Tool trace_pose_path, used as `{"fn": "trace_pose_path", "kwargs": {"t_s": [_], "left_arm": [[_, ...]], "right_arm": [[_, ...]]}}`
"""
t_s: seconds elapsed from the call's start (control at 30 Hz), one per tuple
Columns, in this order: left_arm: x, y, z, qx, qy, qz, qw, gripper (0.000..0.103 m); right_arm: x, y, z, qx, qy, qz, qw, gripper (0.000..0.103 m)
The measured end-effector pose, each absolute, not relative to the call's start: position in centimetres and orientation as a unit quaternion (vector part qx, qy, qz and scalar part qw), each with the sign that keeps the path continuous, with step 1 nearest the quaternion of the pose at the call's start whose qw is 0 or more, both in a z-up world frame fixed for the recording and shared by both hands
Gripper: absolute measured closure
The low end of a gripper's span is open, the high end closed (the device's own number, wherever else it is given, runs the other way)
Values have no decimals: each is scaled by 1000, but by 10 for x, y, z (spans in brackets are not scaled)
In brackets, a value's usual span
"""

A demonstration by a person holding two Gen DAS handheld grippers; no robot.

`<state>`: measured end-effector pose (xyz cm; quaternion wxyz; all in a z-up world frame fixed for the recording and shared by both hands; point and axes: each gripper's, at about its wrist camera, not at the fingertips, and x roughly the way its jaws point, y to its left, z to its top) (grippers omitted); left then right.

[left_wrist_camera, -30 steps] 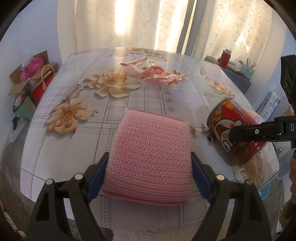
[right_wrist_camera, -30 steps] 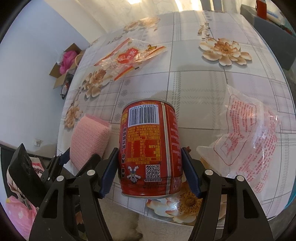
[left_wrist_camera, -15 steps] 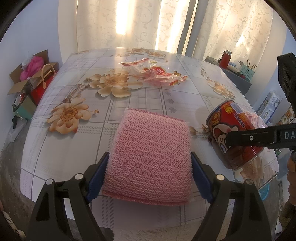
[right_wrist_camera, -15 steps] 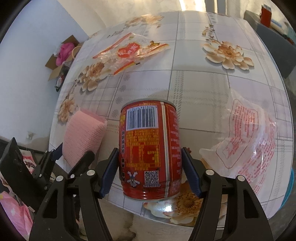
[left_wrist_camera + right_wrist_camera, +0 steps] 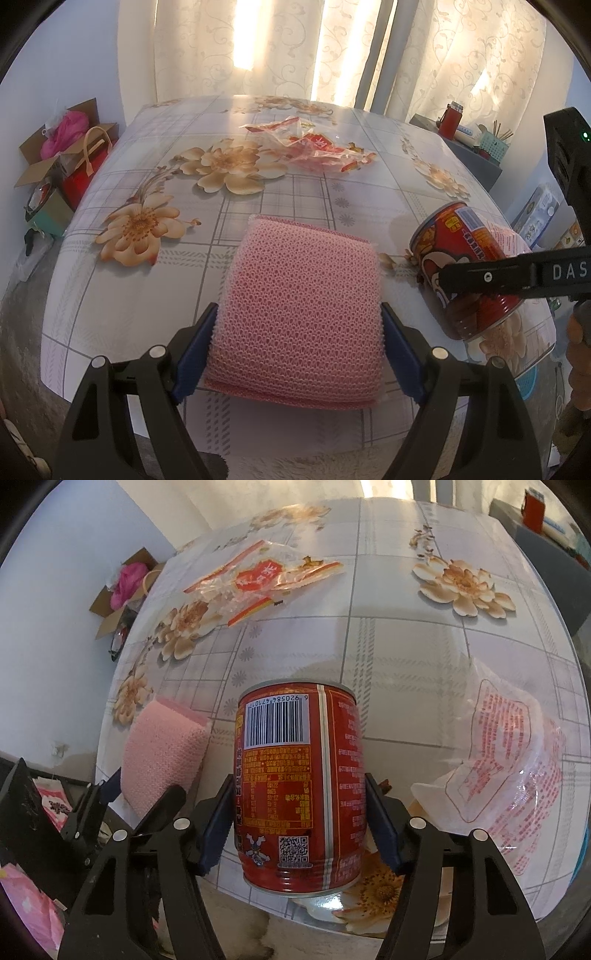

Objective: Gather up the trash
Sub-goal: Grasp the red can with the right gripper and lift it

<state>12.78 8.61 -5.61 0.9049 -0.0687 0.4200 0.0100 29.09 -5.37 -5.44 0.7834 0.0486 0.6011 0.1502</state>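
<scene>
A round table (image 5: 110, 314) under a flowered, checked cloth stands before pale curtains, with boxes on the floor to one side. From the left wrist, the left gripper (image 5: 297, 345) is closed on a pink mesh sponge (image 5: 299, 310), both blue pads pressed into its sides; the sponge sits low over the near edge of the table, though whether it touches the cloth is unclear. An empty red snack wrapper (image 5: 314, 149) lies well beyond it. From the right wrist, the right gripper (image 5: 299, 829) clamps a red can (image 5: 299, 794) round its lower half, the can raised and tilted above the near rim, and a clear printed bag (image 5: 506, 757) lies just beside it on the cloth. Carrying the can off probably wants a level, steady wrist and a firm squeeze, since the smooth wall could slip, and a path kept clear of the bag.
</scene>
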Motion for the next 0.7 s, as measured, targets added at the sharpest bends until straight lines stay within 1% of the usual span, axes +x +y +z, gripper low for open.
{"fn": "trace_pose_path", "kwargs": {"t_s": [0.7], "left_arm": [[119,81,-45,-72,404,13,912,22]], "right_arm": [[280,-64,-37,55,583,158,795,41]]}}
